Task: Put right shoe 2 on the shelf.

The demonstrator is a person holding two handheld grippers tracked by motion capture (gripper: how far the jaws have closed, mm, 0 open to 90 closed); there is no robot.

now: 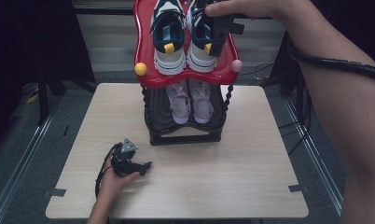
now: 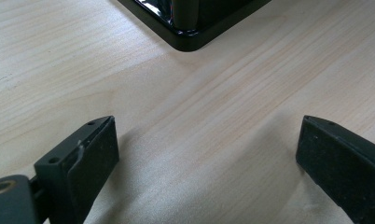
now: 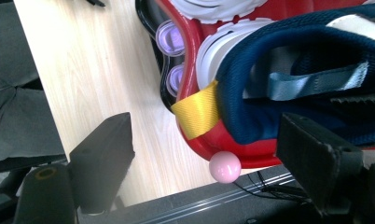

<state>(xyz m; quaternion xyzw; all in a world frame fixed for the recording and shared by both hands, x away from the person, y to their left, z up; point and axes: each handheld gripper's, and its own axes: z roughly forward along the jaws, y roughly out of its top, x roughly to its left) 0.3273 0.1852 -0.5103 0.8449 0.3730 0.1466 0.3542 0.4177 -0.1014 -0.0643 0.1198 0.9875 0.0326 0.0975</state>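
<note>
Glossy red plastic top shelf (image 1: 146, 46) of the two-tier shoe rack carries a pair of navy-and-white sneakers (image 1: 168, 35), heels with yellow loops facing me. Black lower shelf (image 1: 154, 119) holds pale pink sneakers (image 1: 191, 100). My right gripper (image 1: 213, 28) hangs over the right navy sneaker, jaws spread, nothing clamped. Toes are cut off at the frame top. My left gripper (image 1: 146, 165) rests on the light wooden table (image 1: 223, 186), jaws wide, empty.
</note>
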